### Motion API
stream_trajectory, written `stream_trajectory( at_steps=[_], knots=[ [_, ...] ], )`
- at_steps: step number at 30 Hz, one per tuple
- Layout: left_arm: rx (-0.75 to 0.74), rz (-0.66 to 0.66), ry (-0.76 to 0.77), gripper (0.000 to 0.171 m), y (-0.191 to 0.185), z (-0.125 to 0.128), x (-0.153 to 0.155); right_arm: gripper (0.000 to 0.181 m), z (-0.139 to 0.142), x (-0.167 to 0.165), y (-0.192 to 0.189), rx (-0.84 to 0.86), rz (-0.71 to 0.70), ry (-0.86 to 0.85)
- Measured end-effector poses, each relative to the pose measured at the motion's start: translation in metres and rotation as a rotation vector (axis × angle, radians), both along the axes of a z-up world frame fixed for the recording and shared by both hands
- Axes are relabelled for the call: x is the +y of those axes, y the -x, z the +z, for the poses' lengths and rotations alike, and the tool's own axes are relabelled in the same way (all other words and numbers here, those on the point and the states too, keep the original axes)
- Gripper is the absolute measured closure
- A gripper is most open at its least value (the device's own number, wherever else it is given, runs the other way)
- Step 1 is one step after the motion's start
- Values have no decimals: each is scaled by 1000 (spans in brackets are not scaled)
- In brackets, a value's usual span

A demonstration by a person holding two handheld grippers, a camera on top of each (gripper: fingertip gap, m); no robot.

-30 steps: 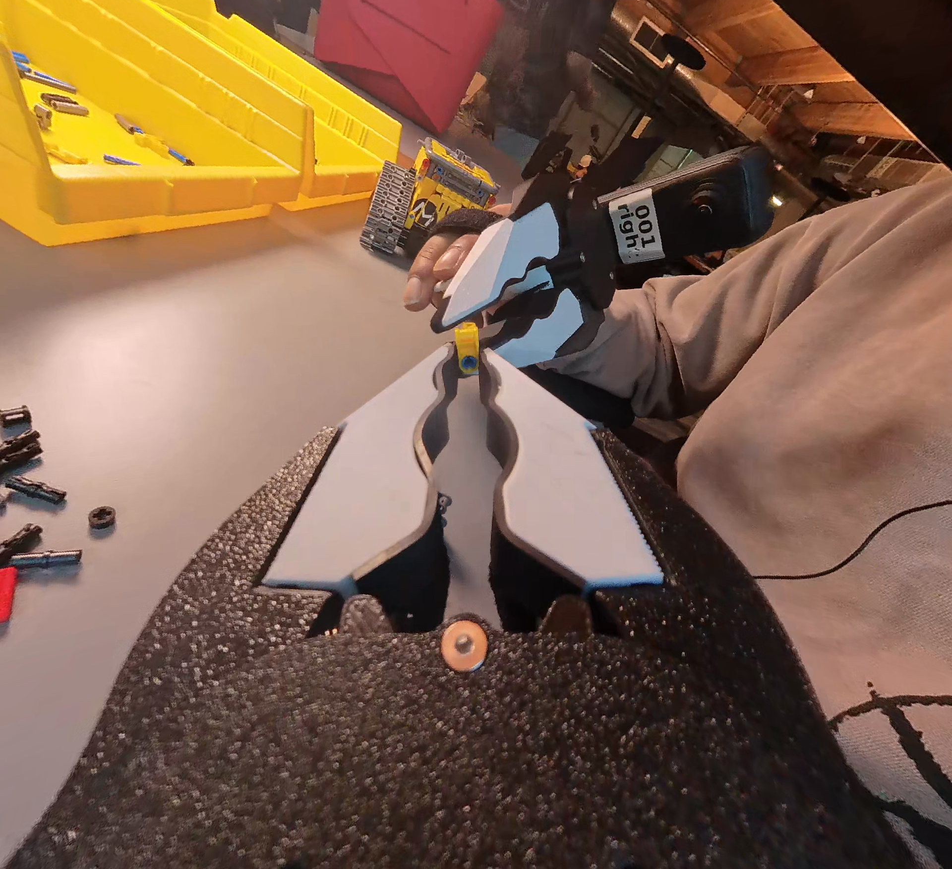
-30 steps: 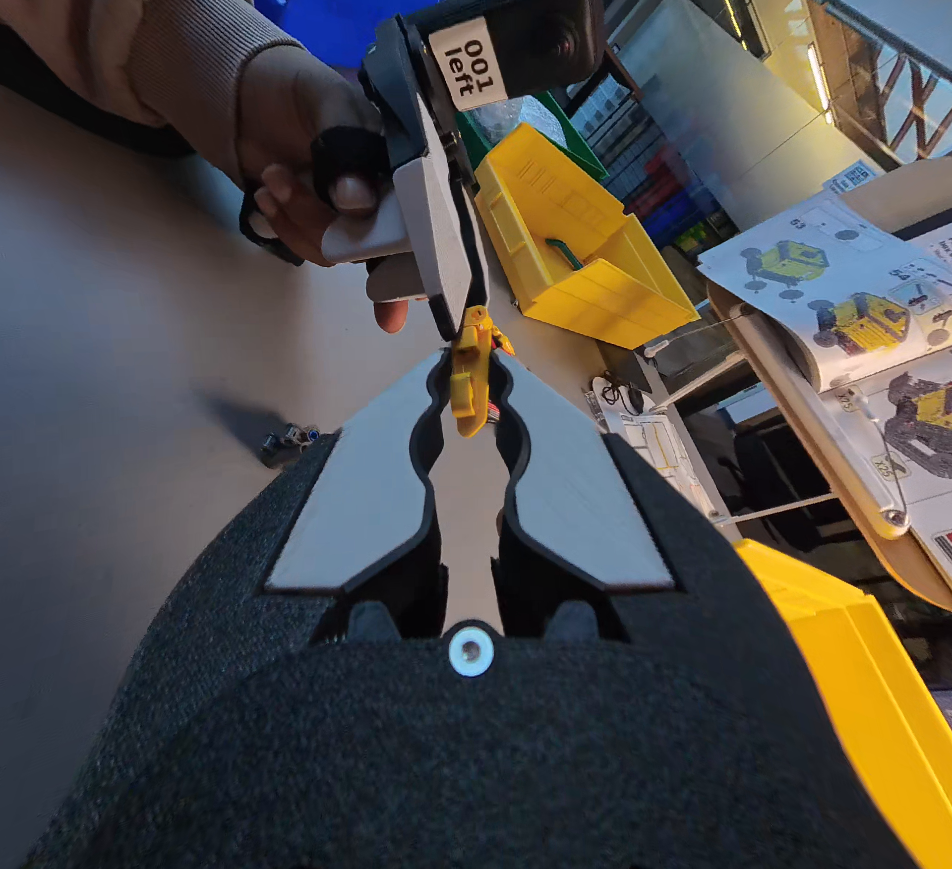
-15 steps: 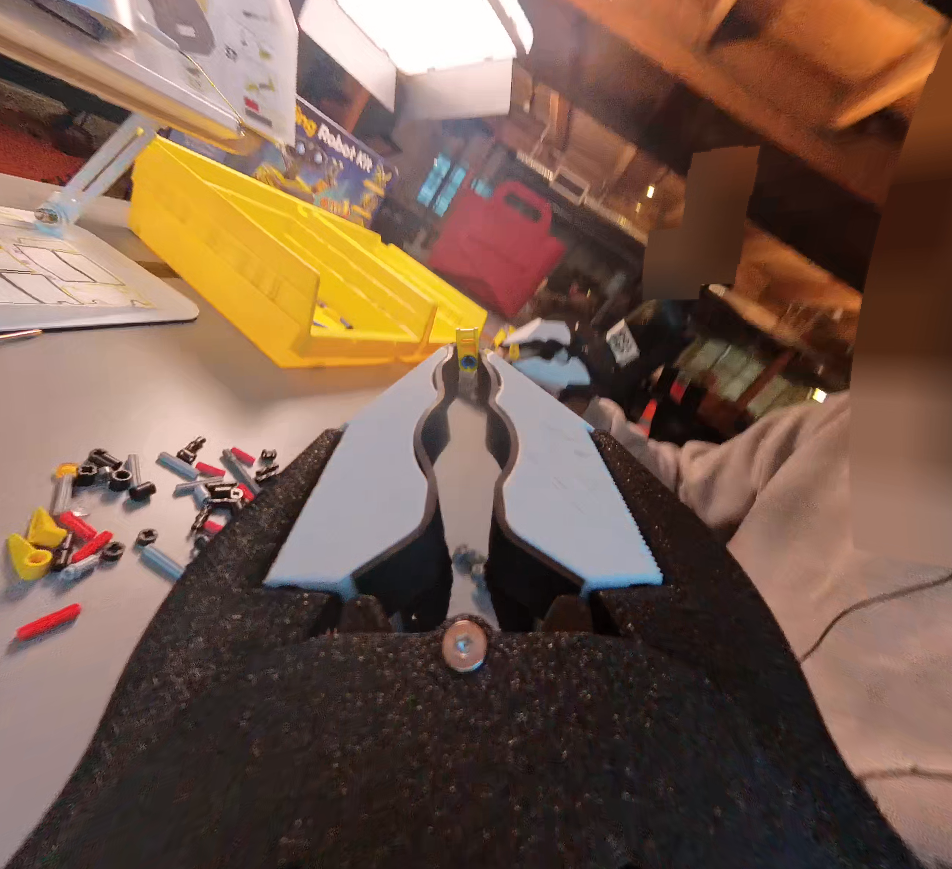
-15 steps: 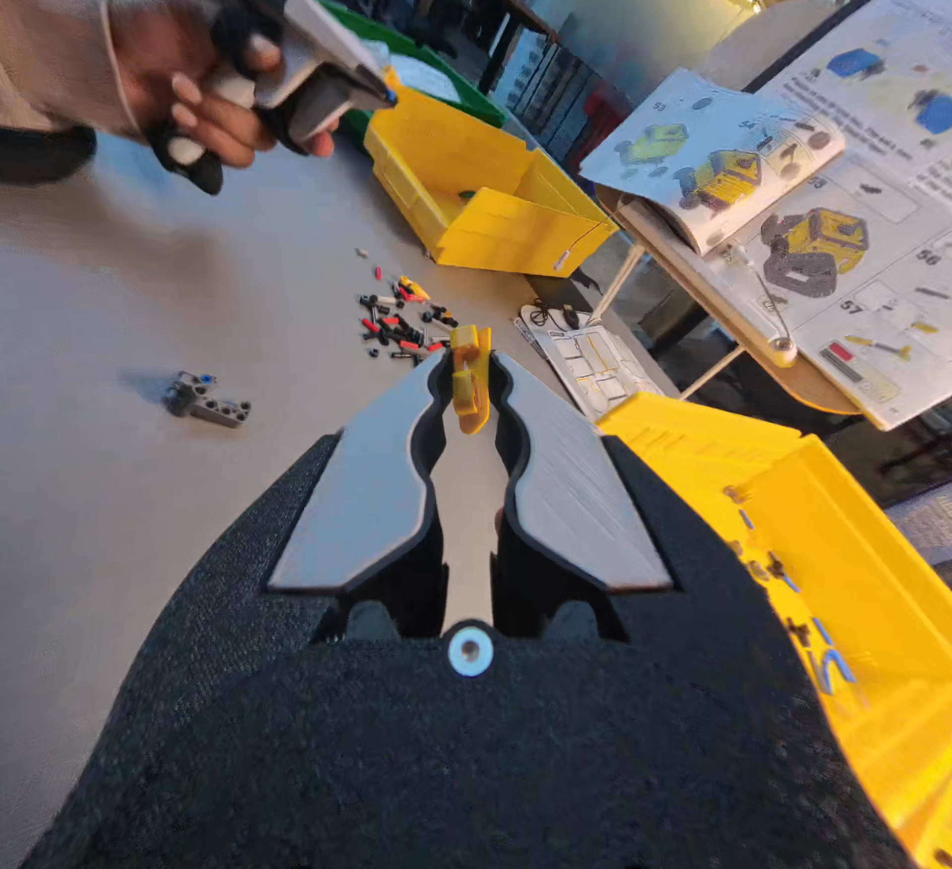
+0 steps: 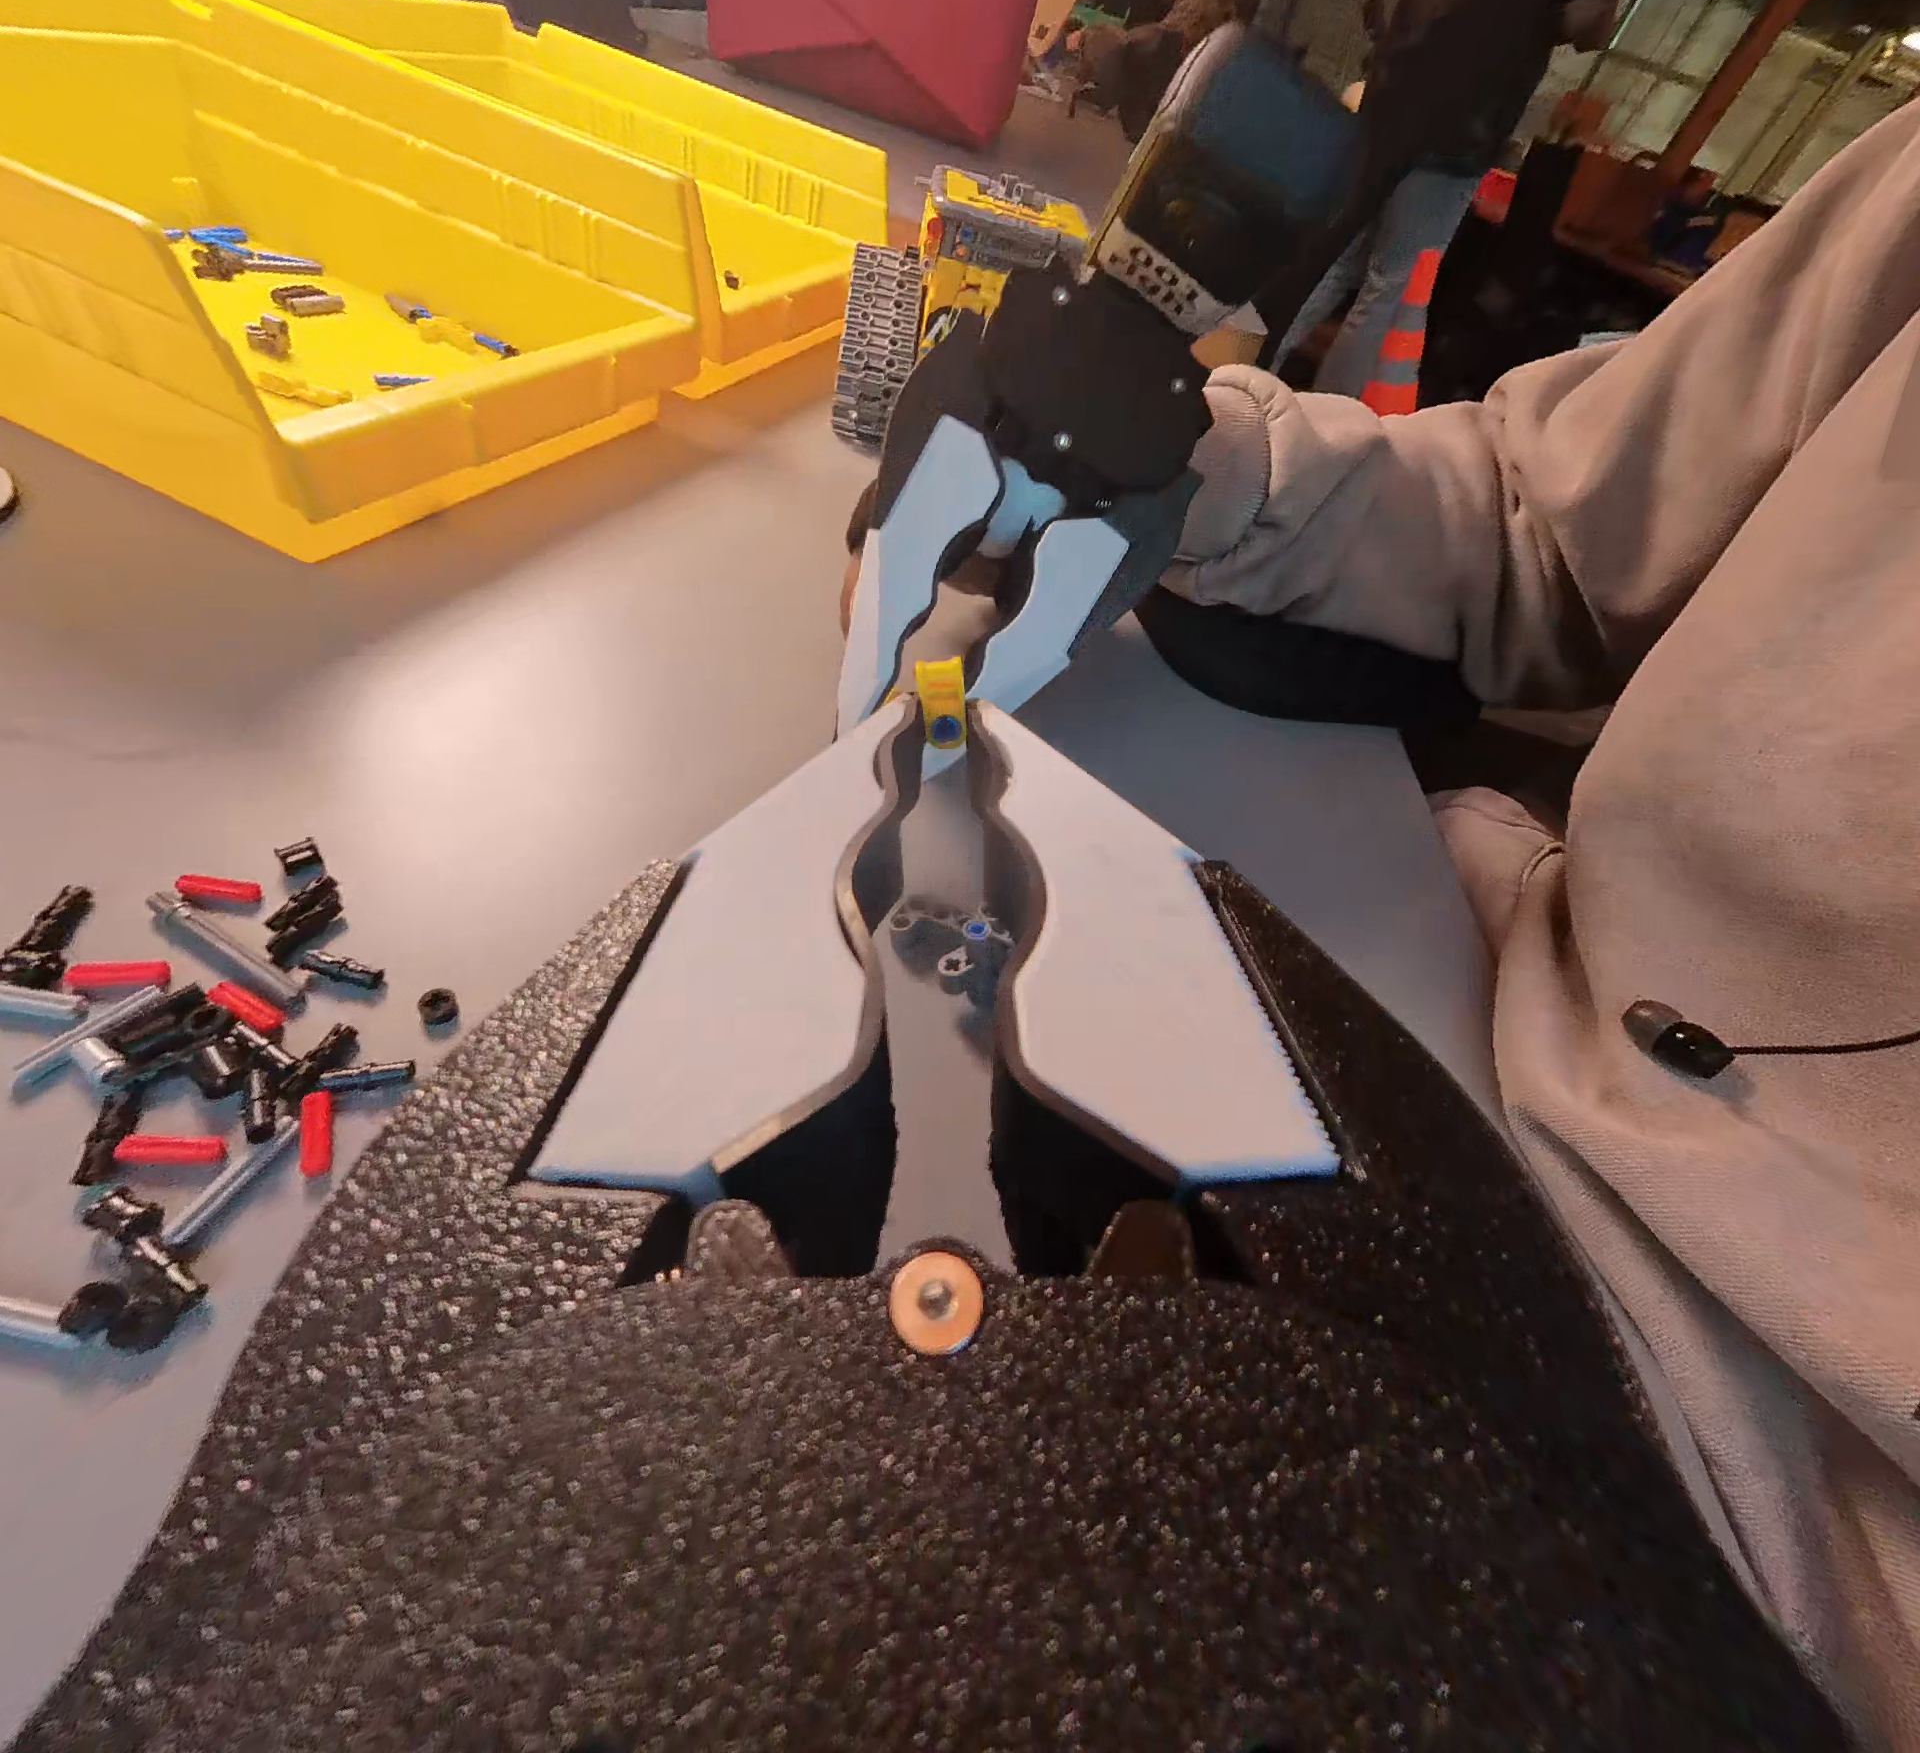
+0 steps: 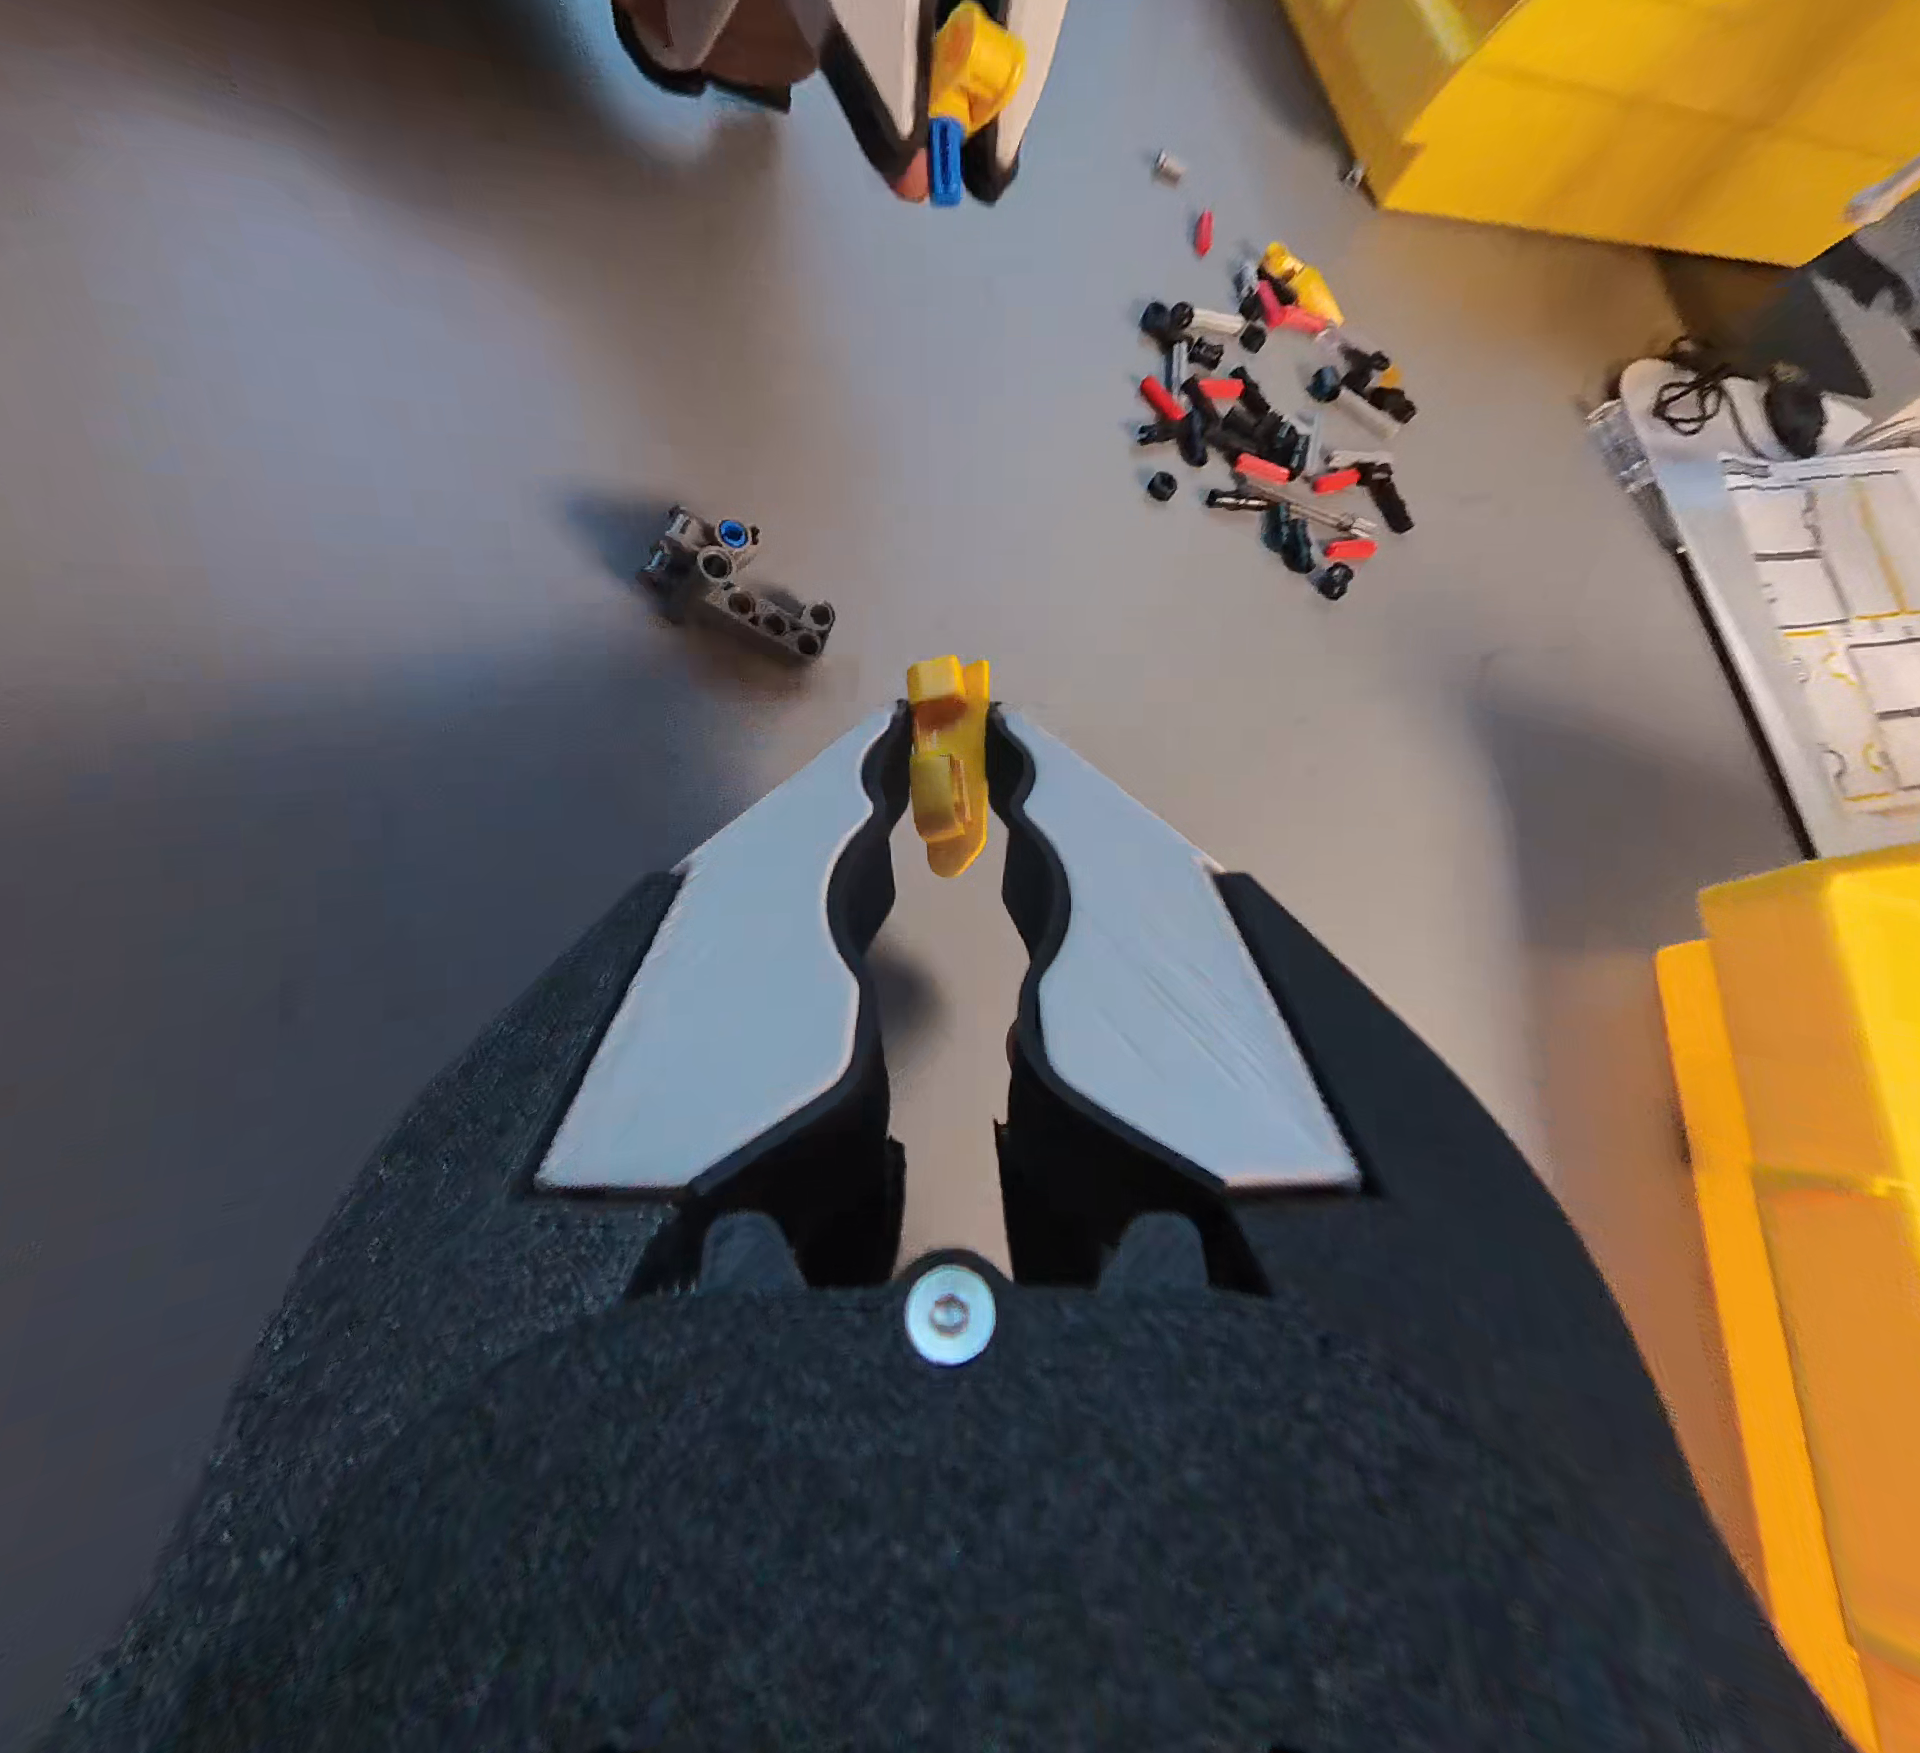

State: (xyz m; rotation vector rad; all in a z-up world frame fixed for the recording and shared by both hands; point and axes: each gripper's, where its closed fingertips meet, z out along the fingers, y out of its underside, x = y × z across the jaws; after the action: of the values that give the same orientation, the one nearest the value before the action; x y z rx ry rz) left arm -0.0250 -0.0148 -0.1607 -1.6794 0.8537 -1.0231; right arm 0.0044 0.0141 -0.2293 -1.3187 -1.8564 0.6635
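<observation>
Left gripper (image 5: 943, 716) is closed down to a narrow gap, pinching a small yellow connector (image 5: 941, 704) with a blue pin in it, right at the fingertips; in the right wrist view the same part (image 6: 971, 67) sits at 12 o'clock with the blue pin sticking out past the tips. Right gripper (image 6: 945, 716) is likewise nearly closed, clamping a longer yellow piece (image 6: 943, 768) that pokes a bit beyond its tips and hangs back into the gap. In the left wrist view the right gripper (image 5: 935, 680) comes in from 1 o'clock, held by a hand in a beige sleeve (image 5: 1455, 498), its tips just beside the left gripper's tips; whether the two yellow parts touch is unclear. Both tools are up off the grey table (image 5: 468, 685). A small grey bracket with a blue pin (image 6: 732, 581) lies on the table at 10 o'clock of the right gripper's tips, apart from them; it also shows through the gap between the left fingers (image 5: 951, 950). Loose pile of black, red and grey pins (image 5: 187, 1038) at 9 o'clock in the left view, 2 o'clock (image 6: 1268, 415) in the right view. Yellow parts bins (image 5: 416, 249) at 10–11 o'clock, one with a few small pieces inside. Yellow tracked vehicle model (image 5: 945, 280) at 12 o'clock behind the right gripper. Open instruction sheet (image 6: 1829, 623) at 3 o'clock in the right view.
</observation>
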Motion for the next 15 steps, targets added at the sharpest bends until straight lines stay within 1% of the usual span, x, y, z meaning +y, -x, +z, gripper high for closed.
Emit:
stream_trajectory(
  at_steps=[2, 4, 6, 10, 12, 14, 15],
  knots=[
    [-38, -20, 7, 165, -3, 4, -3, 169, -9, -3, -2, -50, 8, 18],
    [-97, -41, 26, 164, -6, 9, -6, 163, -7, -2, -3, -43, -1, 13],
    [-163, -57, 67, 164, -8, 15, -6, 156, 12, 0, 3, 53, -14, 1],
    [-336, -91, 209, 164, -9, 28, -5, 155, 76, -19, 17, 354, 26, -70],
    [-417, -115, 278, 165, -10, 33, -5, 160, 90, -27, 21, 410, 28, -138],
    [-445, -125, 323, 165, -11, 33, -5, 171, 99, -32, 23, 451, 31, -202],
    [-444, -132, 334, 165, -12, 32, -6, 174, 100, -33, 24, 456, 29, -209]
  ],
)
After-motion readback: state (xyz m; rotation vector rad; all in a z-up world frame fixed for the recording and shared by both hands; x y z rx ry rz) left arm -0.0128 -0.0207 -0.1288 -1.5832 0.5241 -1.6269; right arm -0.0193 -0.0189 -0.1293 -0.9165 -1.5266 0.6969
